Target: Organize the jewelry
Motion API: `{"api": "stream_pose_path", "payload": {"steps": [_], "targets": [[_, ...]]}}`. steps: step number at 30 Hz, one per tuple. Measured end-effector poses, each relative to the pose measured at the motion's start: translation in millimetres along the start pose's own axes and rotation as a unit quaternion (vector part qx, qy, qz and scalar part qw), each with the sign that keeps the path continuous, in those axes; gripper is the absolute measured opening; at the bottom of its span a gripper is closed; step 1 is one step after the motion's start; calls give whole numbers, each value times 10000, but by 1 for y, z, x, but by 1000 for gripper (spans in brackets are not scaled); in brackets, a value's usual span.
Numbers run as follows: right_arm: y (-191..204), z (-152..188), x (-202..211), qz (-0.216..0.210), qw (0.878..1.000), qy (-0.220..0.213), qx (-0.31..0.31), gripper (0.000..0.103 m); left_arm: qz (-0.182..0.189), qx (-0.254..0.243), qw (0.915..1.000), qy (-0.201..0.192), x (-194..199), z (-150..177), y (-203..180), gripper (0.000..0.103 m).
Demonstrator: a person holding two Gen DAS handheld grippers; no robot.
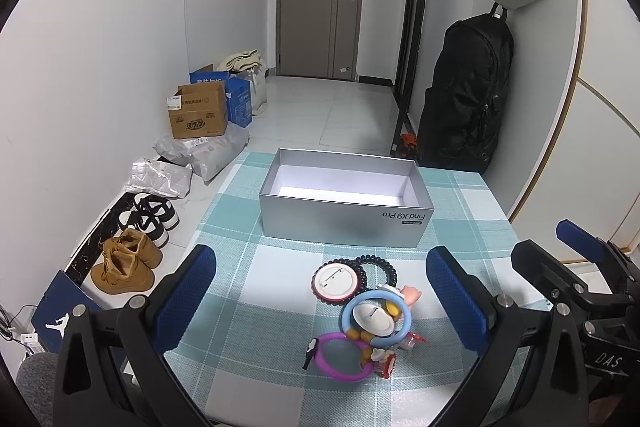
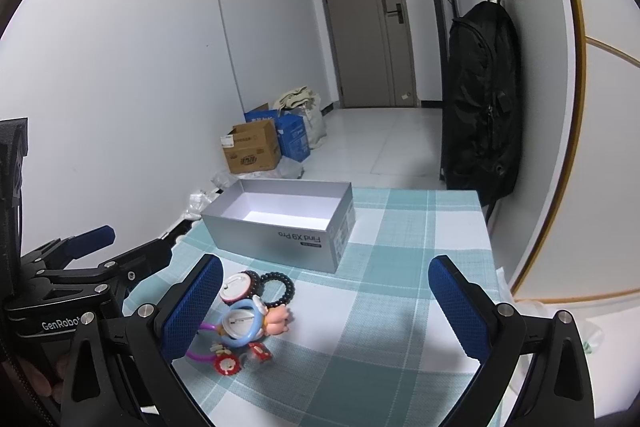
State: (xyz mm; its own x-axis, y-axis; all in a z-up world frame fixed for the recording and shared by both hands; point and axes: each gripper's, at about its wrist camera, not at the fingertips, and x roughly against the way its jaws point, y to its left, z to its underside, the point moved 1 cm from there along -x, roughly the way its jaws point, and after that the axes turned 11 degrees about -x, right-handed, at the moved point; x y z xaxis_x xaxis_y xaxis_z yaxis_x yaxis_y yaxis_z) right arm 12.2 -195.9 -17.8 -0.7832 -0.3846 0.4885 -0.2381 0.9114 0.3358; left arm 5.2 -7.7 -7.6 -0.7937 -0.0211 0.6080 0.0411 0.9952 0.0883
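While your left gripper (image 1: 320, 301) hangs wide open and empty above the jumbled pile of round badges, coloured rings and black coil bands (image 1: 362, 311), your right gripper (image 2: 326, 301) gapes empty beside it; the open silver cardboard box (image 1: 344, 205) stands just beyond on the teal checked tablecloth (image 1: 240, 307).

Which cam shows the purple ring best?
Left wrist. The purple ring lies whole and unobstructed between the open fingers of the left claw, at the near end of the pile. In the right wrist view, only short arcs of it show beside that claw's left finger.
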Motion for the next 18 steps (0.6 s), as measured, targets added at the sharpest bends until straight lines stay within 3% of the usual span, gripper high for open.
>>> {"api": "stream_pose_path", "payload": {"steps": [18], "targets": [[0,0,0,-13,10000,-13,-19,103,32,0,10000,4,0,0,3,102]]}}
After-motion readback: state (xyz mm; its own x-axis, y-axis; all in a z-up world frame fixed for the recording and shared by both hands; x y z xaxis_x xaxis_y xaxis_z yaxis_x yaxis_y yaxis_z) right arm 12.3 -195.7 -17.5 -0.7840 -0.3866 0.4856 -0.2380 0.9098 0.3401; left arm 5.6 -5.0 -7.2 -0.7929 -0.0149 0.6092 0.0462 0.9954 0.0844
